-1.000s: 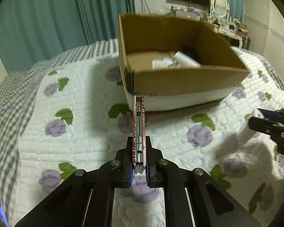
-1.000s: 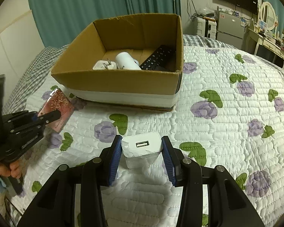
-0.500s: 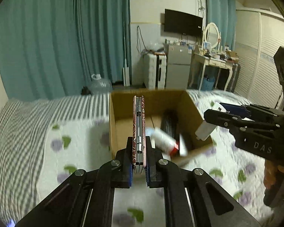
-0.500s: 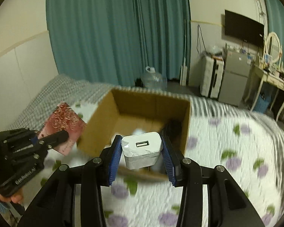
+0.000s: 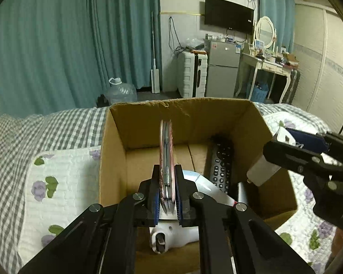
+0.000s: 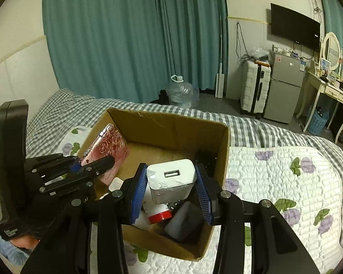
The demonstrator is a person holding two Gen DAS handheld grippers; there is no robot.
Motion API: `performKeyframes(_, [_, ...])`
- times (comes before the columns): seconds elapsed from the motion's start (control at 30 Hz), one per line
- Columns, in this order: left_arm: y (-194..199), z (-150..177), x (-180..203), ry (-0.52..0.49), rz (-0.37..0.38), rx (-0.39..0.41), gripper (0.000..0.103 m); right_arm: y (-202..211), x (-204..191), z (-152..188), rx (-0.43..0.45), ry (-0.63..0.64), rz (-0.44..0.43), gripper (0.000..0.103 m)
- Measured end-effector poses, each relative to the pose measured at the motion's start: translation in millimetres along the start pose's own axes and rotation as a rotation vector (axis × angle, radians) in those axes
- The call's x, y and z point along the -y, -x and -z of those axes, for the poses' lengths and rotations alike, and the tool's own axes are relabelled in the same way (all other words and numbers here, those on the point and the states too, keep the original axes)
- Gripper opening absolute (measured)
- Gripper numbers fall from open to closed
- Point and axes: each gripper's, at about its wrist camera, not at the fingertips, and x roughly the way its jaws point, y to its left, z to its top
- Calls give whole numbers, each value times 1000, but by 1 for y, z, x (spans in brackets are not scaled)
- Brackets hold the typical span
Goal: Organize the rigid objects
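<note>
My left gripper (image 5: 167,196) is shut on a pink phone with a rose-pattern case (image 5: 165,157), held edge-up over the left part of the open cardboard box (image 5: 148,114). The phone also shows in the right wrist view (image 6: 109,146), where the left gripper (image 6: 89,166) holds it above the box (image 6: 171,118). My right gripper (image 6: 171,189) is shut on a white USB charger (image 6: 171,182), held above the box's near side. The charger also shows in the left wrist view (image 5: 261,173).
Inside the box lie a black remote (image 5: 220,164), a white device (image 5: 171,235), a white tube with a red cap (image 6: 159,212) and a grey block (image 6: 183,219). The box stands on a floral quilt (image 6: 285,178). Beyond the bed are a suitcase, a fridge and a water jug.
Both grippers rose from low over the quilt and moved forward. They now hold the phone and the charger above the inside of the box.
</note>
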Motion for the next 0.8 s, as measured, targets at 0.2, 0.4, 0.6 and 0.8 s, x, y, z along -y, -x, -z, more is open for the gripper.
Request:
performKeyframes(0.2, [14, -2, -10, 14, -50, 56, 61, -13, -2, -7, -14, 16, 5, 42])
performKeyframes(0.4, [18, -7, -22, 47, -78, 64, 61, -54, -1, -23, -61, 26, 4, 42])
performKeyframes(0.6, [17, -8, -20, 47, -100, 67, 62, -74, 1, -23, -73, 25, -5, 57])
performKeyframes(0.8, [42, -12, -19, 77, -121, 96, 62, -42, -2, -25, -16, 22, 45, 71])
